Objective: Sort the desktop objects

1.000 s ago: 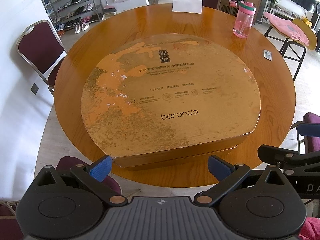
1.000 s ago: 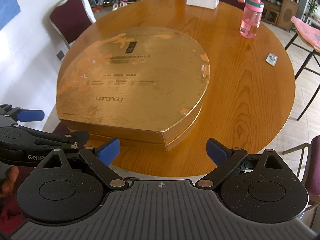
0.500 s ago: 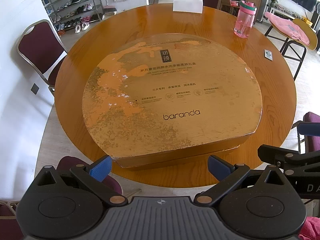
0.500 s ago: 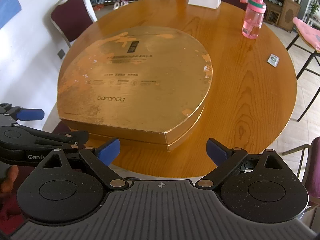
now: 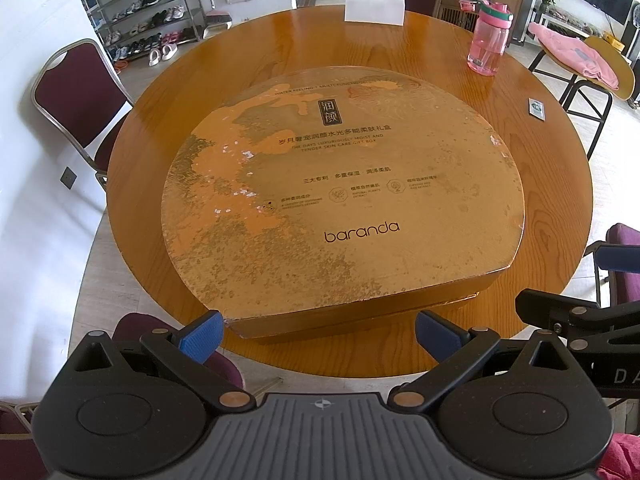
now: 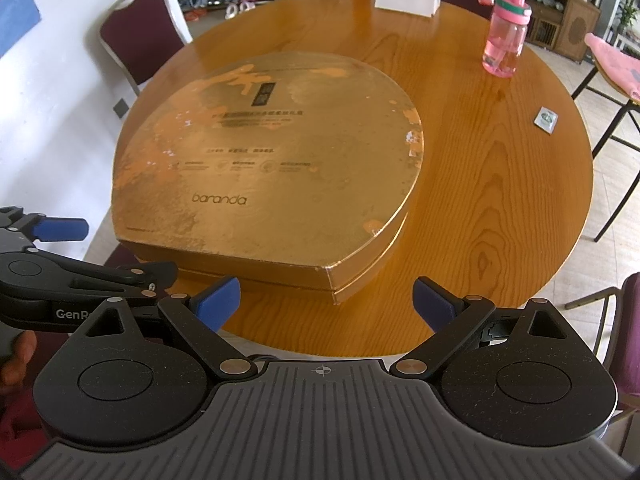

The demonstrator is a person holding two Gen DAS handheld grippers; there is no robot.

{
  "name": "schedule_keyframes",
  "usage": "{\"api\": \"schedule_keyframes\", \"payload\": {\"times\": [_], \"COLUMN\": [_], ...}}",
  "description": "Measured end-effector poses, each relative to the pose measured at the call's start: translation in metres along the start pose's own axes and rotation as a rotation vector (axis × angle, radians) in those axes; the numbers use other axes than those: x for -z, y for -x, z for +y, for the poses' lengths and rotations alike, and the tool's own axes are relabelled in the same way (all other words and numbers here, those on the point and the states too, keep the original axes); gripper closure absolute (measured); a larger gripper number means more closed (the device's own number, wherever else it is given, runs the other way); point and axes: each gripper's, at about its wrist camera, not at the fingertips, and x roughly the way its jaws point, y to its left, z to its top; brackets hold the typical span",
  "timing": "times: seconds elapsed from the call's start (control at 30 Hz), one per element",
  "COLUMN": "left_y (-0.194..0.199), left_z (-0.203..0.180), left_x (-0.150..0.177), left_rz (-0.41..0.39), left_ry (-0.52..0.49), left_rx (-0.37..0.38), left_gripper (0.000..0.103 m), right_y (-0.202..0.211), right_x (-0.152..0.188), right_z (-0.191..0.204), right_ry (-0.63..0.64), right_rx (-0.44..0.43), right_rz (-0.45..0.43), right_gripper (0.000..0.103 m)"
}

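Gift box: I see the gold box (image 5: pixel 344 200) lying flat on the round wooden surface (image 5: pixel 560 184), its straight edge towards me.
Left gripper: my left gripper (image 5: pixel 318 334) is spread wide, empty, hanging just short of the box's near edge.
Right gripper: my right gripper (image 6: pixel 326 300) is likewise wide apart, holding nothing, in front of the box's near right corner.
Elsewhere: pink bottle (image 5: pixel 490 40), white tissue pack (image 5: pixel 374 7) and small packet (image 5: pixel 536 108) sit well beyond.

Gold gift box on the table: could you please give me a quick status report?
Both grippers, left and right, open, empty. Gold gift box closed, flat on round table. Nothing in the way.
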Motion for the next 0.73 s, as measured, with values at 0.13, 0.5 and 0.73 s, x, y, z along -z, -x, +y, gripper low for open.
{"api": "schedule_keyframes", "payload": {"times": [0.13, 0.5, 0.73], "left_y": [-0.0009, -0.0026, -0.0037], "left_z": [-0.0001, -0.0019, -0.0024], "left_x": [-0.0007, -0.0026, -0.0036], "left_rz": [0.001, 0.005, -0.004], "left_ry": [0.002, 0.005, 0.023], "left_rx": [0.000, -0.002, 0.026], "left_gripper": [0.002, 0.002, 0.002], "right_y": [-0.0010, -0.0026, -0.0039], "right_x": [-0.0013, -0.0022, -0.0029], "right_z": [-0.0008, -0.0041, -0.0082], "right_ry": [-0.001, 0.000, -0.010], "right_rx": [-0.002, -0.003, -0.017], "right_rz": [0.001, 0.001, -0.002], "right_gripper": [0.007, 0.007, 0.007]}}
